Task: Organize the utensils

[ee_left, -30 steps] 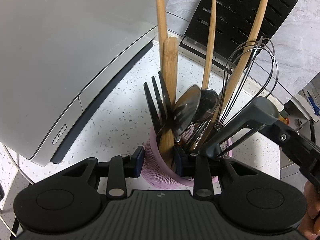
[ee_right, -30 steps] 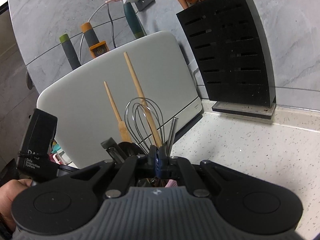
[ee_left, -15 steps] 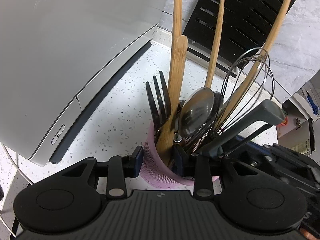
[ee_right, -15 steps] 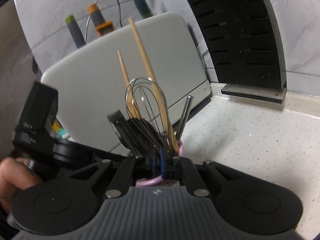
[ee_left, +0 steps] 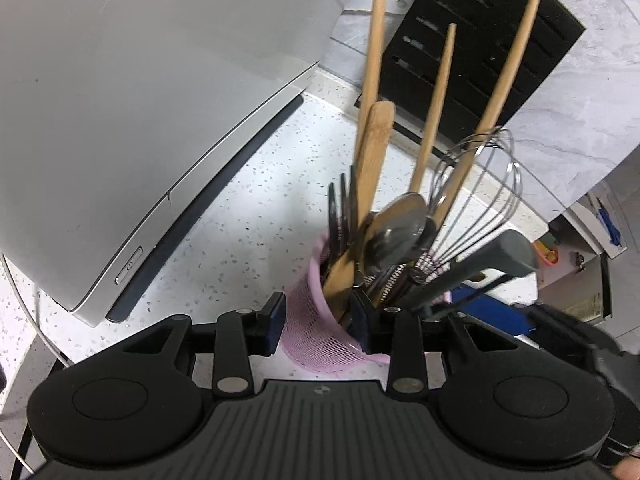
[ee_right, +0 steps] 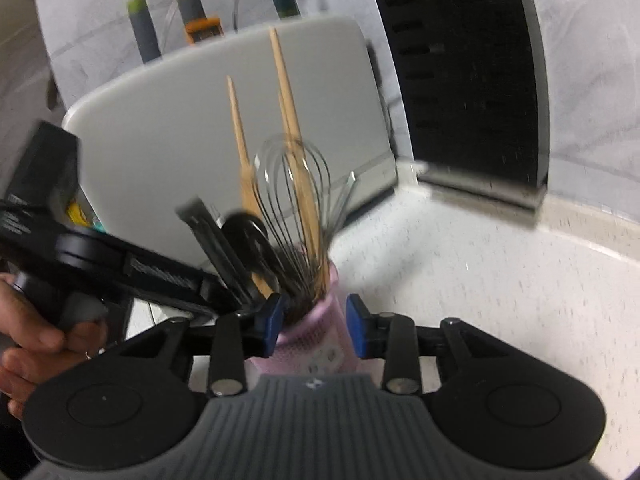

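A pink mesh holder [ee_left: 308,336] stands on the white counter, packed with wooden spoons [ee_left: 504,72], a wooden spatula [ee_left: 374,152], a metal spoon [ee_left: 394,232], a black fork [ee_left: 340,208] and a wire whisk [ee_left: 488,184]. My left gripper [ee_left: 317,318] is shut on the holder's rim, one pad outside the wall and one inside. A grey-handled tool [ee_left: 492,264] leans in the holder at the right. In the right wrist view my right gripper [ee_right: 315,322] hangs over the holder [ee_right: 316,344], its jaws opening with nothing pressed between the pads.
A large grey appliance [ee_left: 140,100] fills the left side. A black knife block [ee_left: 472,48] stands against the marble wall behind the holder. Speckled counter [ee_right: 480,280] lies to the right. A person's hand [ee_right: 36,344] holds the left gripper's handle.
The right gripper, shut on the grey-handled tool before, brought it down into the holder and let go. Its jaws now stand apart. The left gripper kept its hold on the rim.
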`<state>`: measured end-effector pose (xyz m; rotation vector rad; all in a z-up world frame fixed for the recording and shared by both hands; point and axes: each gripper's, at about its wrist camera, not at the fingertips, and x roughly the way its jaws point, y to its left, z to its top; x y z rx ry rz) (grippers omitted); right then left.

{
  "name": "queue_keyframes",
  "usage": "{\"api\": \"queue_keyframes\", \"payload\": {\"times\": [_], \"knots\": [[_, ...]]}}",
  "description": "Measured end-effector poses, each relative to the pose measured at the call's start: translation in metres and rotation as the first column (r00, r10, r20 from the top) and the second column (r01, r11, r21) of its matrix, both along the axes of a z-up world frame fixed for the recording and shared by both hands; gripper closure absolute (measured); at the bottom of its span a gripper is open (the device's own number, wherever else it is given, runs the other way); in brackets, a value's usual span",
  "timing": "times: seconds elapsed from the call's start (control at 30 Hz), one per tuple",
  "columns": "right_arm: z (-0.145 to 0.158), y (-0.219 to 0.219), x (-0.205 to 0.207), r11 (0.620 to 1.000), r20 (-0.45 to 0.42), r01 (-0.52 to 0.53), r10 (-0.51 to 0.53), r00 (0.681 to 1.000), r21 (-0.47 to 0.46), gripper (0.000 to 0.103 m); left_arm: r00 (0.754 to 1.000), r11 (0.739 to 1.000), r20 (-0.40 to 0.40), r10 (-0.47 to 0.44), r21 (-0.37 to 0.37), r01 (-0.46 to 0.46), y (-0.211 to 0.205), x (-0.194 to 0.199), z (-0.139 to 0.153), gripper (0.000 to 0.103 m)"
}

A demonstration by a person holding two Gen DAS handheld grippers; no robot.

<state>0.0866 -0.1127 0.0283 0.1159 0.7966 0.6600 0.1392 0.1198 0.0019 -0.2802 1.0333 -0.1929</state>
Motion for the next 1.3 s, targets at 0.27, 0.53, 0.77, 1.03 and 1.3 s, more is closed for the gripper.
{"api": "queue_keyframes", "payload": {"times": [0.27,0.53,0.77,1.03,1.3], "knots": [[-0.002,0.005,0.016,1.000,-0.019,-0.002,0.002,1.000,0.003,0.093,1.000,1.000,0.003,-0.007,0.019,0.007,-0.011,0.000,-0.002,0.066],[-0.006,0.010,0.050,0.997,0.029,0.032,-0.030,0.999,-0.066,0.097,0.999,0.996,0.051,0.016,0.081,-0.020,-0.035,0.021,-0.005,0.063],[-0.008,0.003,0.061,0.999,-0.011,0.031,-0.031,0.999,-0.037,0.090,0.998,0.990,0.069,0.007,0.142,-0.016,-0.038,0.017,-0.001,0.044],[0.008,-0.011,0.048,0.998,-0.030,0.058,-0.058,0.998,-0.009,0.074,0.979,0.991,0.200,0.039,0.115,-0.063,-0.029,-0.007,0.025,0.016],[0.029,-0.027,0.039,0.990,0.014,0.133,-0.133,0.991,0.040,0.065,0.911,0.976,0.392,0.126,0.115,-0.184,-0.023,-0.042,0.043,0.014]]}}
